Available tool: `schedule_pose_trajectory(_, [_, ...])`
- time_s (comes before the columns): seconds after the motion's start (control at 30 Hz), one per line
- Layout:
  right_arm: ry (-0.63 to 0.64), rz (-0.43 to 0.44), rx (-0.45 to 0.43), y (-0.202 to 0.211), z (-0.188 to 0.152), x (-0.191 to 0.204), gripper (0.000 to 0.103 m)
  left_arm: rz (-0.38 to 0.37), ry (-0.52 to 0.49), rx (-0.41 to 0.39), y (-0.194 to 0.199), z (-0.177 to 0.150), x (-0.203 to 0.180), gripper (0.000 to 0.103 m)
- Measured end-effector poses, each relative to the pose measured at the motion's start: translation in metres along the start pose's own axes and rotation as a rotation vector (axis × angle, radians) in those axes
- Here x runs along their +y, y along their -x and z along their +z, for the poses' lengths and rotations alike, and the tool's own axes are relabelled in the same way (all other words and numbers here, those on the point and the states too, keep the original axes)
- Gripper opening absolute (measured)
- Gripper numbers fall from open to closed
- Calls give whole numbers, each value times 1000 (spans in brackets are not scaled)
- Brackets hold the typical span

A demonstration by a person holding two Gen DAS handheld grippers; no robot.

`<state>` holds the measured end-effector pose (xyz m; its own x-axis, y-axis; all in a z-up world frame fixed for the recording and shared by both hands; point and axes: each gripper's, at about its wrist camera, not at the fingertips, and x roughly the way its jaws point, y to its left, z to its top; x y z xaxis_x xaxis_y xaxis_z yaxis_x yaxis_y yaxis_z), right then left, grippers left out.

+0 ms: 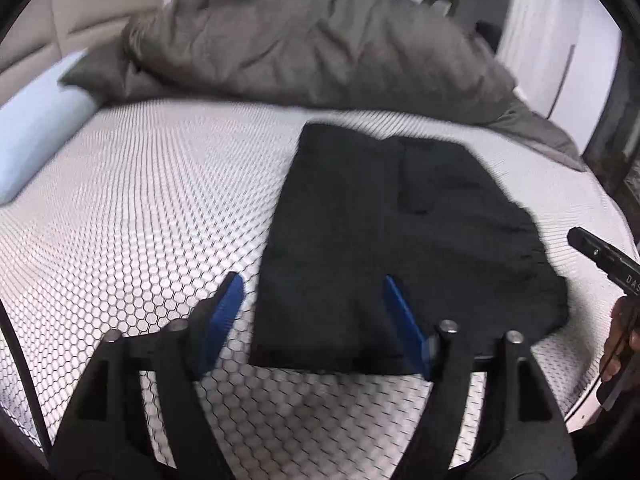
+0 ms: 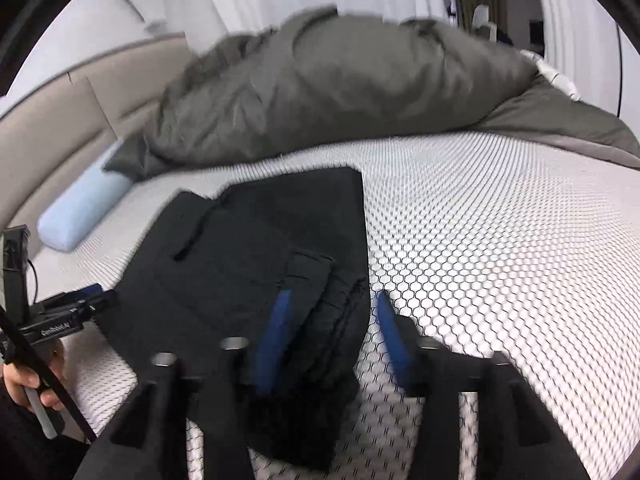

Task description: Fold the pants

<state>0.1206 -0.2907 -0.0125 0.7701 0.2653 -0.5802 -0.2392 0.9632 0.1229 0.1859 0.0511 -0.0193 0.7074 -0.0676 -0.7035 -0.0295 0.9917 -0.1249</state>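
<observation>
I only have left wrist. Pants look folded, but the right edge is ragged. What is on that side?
Observer: In the right wrist view the black pants show stacked layers along that edge, with a bunched end nearest the camera.
Operator: Right gripper holding them?
Observer: No. The right gripper is open, that edge lying between its blue fingers unpinched.
Operator: Left gripper from there?
Observer: The left gripper sits at the pants' far side, a hand on its handle.
</observation>
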Motion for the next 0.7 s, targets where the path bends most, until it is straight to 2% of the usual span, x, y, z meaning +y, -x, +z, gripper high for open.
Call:
schedule_pose_trajectory(0.03, [9,9,-22,7,-1,6,78,-7,-11,-32,6,-2,-7,83])
schedule_pose_trajectory(0.07, [26,20,-41,15,-4,11,83,-15,-24,-64,14,-5,-12,83])
schedule_pose_trajectory(0.1, [43,25,-55,19,-6,15,88,-21,-40,-100,27,-11,-19,87])
schedule_pose_trajectory(0.17, [72,25,-74,27,-16,23,90,-31,-58,-156,43,-20,-27,101])
schedule_pose_trajectory(0.23, [76,22,-66,34,-27,26,101,-40,-75,-211,58,-28,-34,103])
schedule_pose_trajectory(0.37, [64,35,-119,57,-47,30,103,-52,-89,-238,75,-40,-41,103])
schedule_pose_trajectory(0.57, [78,47,-212,88,-73,38,103,-72,-45,-252,96,-52,-37,103])
schedule_pose_trajectory(0.7, [82,60,-222,90,-78,44,103,-77,-5,-252,97,-59,-29,103])
